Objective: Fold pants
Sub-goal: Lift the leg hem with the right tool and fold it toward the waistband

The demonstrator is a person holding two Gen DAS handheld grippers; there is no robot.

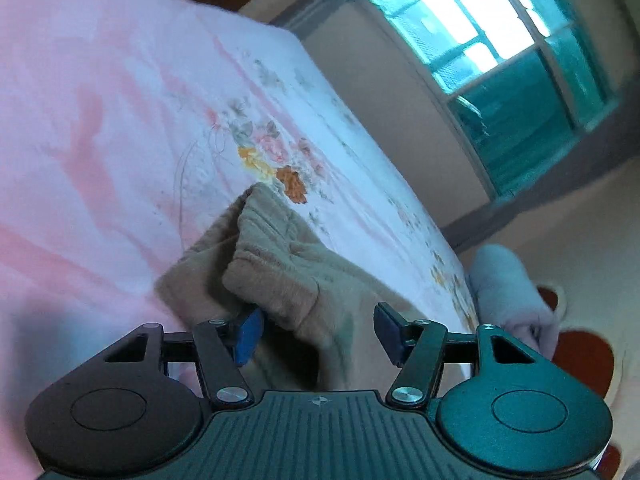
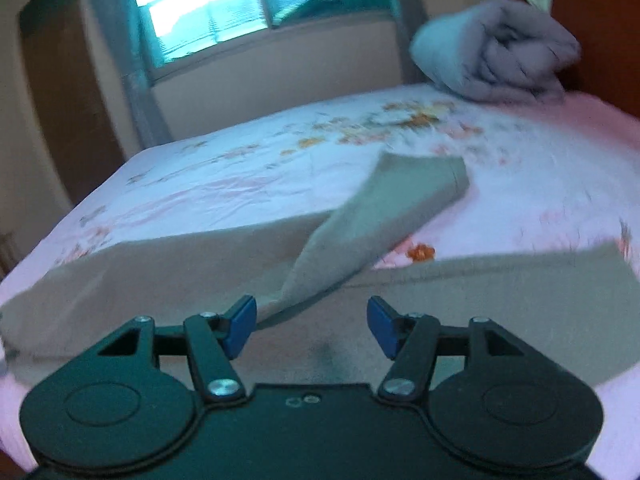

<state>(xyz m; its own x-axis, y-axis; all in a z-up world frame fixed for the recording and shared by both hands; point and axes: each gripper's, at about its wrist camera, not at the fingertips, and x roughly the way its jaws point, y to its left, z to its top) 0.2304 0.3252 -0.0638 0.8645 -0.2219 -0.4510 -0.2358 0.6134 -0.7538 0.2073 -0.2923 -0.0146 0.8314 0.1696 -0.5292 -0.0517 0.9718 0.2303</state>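
The beige pants (image 1: 280, 272) lie on a pink floral bedsheet (image 1: 100, 120). In the left wrist view their gathered waistband end sits bunched just ahead of my left gripper (image 1: 316, 332), which is open with the cloth between and below its blue pads (image 1: 248, 336). In the right wrist view the pants (image 2: 180, 264) spread wide across the bed, with one leg end (image 2: 416, 188) lifted and folded over. My right gripper (image 2: 312, 326) is open just above the cloth, holding nothing.
A rolled grey-blue blanket (image 2: 500, 56) lies at the far right of the bed and also shows in the left wrist view (image 1: 508, 284). A window (image 2: 212, 4) and a beige wall stand beyond the bed. The bed edge (image 1: 400, 184) drops off to the floor.
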